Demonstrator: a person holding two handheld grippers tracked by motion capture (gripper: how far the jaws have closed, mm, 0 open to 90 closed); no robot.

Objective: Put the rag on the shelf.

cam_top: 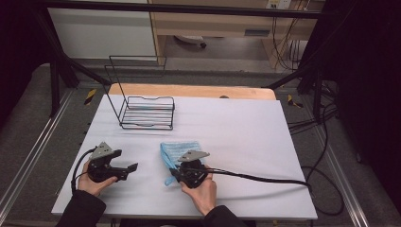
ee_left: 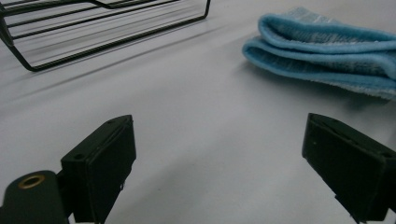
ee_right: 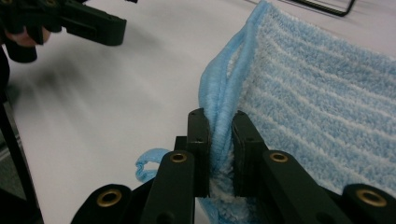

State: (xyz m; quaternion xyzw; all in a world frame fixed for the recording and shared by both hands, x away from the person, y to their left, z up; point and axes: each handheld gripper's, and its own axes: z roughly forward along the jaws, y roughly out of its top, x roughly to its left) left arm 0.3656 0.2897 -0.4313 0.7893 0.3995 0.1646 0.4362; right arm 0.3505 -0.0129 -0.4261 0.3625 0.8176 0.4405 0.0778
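Observation:
A folded light-blue towel [cam_top: 177, 150] lies near the middle of the white table [cam_top: 246, 142]. My right gripper [ee_right: 219, 140] is shut on the towel's near edge [ee_right: 224, 107], and the doubled cloth bunches up between its two black jaws. In the high view the right gripper [cam_top: 176, 174] sits at the towel's front corner, held by a hand. My left gripper [cam_top: 132, 167] rests low at the table's left, jaws wide apart with nothing between them [ee_left: 219, 158]. From it I see the towel [ee_left: 322, 51] ahead to the right.
A black wire rack [cam_top: 146, 112] with a tall back frame stands at the far left of the table. A black cable [cam_top: 265, 178] trails right from the right gripper across the table. A wooden board edge [cam_top: 189, 90] runs behind the table.

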